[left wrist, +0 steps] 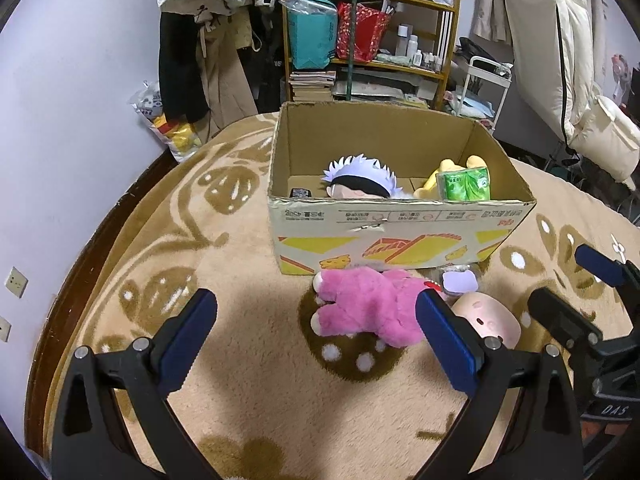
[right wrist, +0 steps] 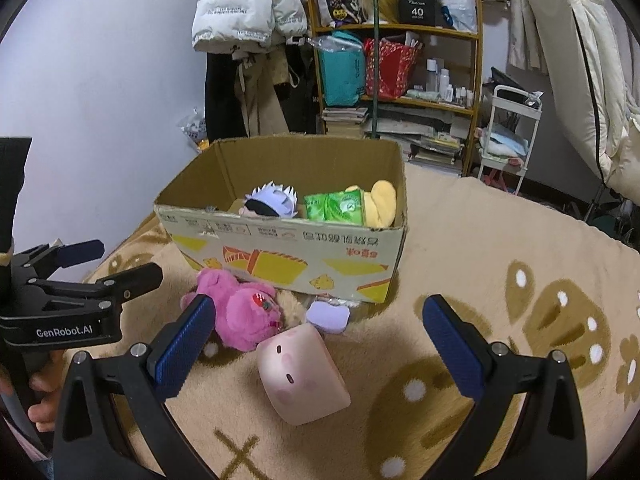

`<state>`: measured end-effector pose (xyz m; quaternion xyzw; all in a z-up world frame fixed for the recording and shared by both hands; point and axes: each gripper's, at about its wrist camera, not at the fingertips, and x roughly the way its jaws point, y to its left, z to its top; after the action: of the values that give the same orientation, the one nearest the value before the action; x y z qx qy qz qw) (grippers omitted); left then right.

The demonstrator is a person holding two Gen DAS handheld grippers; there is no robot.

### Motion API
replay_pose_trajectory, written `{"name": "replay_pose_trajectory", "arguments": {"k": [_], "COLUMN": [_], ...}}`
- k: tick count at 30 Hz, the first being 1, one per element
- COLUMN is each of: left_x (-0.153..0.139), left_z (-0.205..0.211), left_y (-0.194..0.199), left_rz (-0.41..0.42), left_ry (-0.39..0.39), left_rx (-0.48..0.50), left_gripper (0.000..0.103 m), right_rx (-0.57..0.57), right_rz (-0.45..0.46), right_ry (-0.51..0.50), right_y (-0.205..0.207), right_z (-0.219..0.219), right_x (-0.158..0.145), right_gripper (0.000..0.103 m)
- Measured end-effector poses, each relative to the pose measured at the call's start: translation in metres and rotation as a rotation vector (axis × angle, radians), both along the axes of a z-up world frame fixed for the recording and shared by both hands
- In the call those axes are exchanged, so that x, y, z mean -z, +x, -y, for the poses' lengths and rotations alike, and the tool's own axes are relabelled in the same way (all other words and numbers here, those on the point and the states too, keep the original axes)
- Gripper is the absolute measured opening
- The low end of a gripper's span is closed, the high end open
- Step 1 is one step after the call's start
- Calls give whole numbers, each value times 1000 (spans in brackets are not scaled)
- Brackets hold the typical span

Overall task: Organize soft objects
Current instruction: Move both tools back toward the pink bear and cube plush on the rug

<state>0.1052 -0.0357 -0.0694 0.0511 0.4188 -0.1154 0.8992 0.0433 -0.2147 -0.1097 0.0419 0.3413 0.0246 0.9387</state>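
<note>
A pink plush bear lies on the beige blanket in front of an open cardboard box. Beside it lie a pale pink pig cushion and a small purple plush. In the box are a white-haired doll, a yellow plush and a green pack. My left gripper is open and empty, just short of the bear. My right gripper is open and empty, over the pig cushion.
The blanket covers a bed that ends at a dark wooden edge on the left by the wall. Behind the box stand a cluttered wooden shelf, hanging clothes and a white cart.
</note>
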Motion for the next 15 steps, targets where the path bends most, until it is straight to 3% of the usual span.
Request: {"name": "replay_pose_trajectory", "arguments": {"k": [6,15], "left_x": [5,18], "left_z": [-2,-1], "left_y": [7,20], "left_rz": [-32,-65], "left_ry": [-66,-39], "left_rx": [9,-23], "left_gripper": [99,99], "right_rx": [-7,-3], "right_rz": [-58,-134], "right_ry": [-6,13], "right_y": [8,19], "right_z": [-2,-1], "right_x": [11,29], "right_gripper": [103,103]}}
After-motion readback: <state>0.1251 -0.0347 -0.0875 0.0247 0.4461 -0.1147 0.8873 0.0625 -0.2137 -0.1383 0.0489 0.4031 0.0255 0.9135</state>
